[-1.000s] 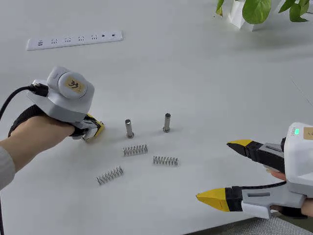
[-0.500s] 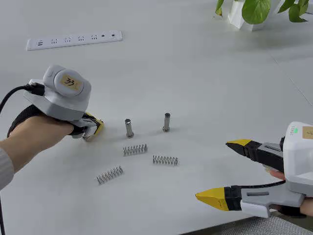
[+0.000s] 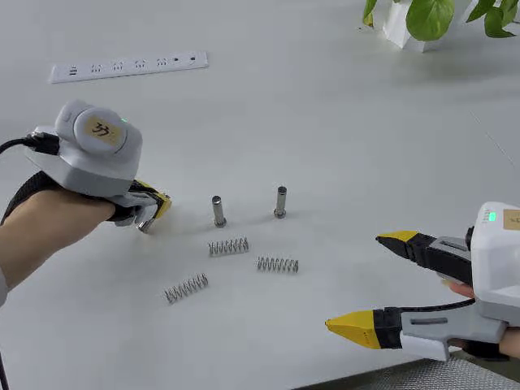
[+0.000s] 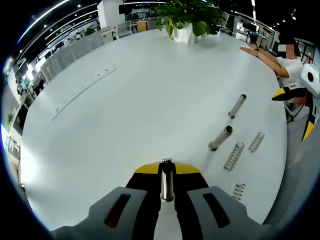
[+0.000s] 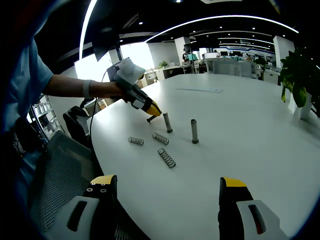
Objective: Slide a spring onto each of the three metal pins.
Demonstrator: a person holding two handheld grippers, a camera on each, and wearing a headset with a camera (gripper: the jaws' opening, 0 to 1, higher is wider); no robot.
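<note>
Left hand-held gripper (image 3: 154,207) is clamped on one metal pin (image 4: 166,182), down near the counter's (image 3: 341,122) left edge; can't quite tell if the pin touches. Two standing pins (image 3: 218,210) sit mid-counter, three springs (image 3: 228,246) lie loose beside them, none threaded. The right hand-held gripper (image 3: 357,282) is wide open, empty, at the near right corner. Next I'd guess it pinches a spring and lines it up over a pin

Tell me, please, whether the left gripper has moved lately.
Yes. The left gripper, shut on a silver metal pin, has drifted left, away from the nearer upright pin.
</note>
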